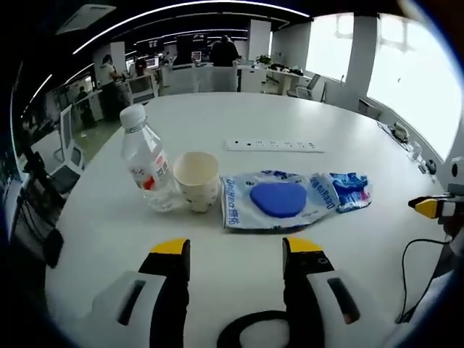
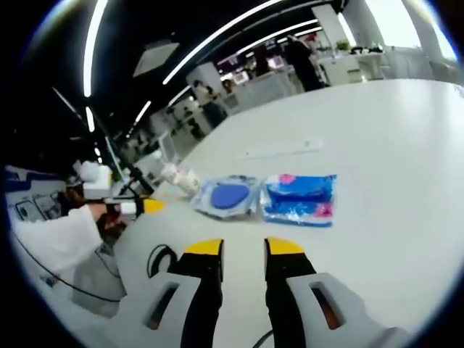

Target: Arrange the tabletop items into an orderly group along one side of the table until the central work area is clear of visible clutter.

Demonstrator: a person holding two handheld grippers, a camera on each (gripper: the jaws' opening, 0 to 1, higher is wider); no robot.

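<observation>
On a white counter (image 1: 348,217), a bottle (image 1: 147,168), a cup (image 1: 197,180) and two blue packets (image 1: 279,201) (image 1: 350,191) sit in a row. The bottle touches the cup; the packets lie just beside it. The left tool (image 1: 235,246) hovers near them, jaws wide and empty. The right tool (image 2: 243,248) hangs above the counter, jaws narrow, holding nothing.

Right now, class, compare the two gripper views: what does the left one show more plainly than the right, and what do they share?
Left gripper view: a clear water bottle standing beside a paper cup; the right view leaves these a small blur. Right gripper view: the person's white sleeve behind the left gripper. Both share the white table, the power strip, and two blue packets.
</observation>
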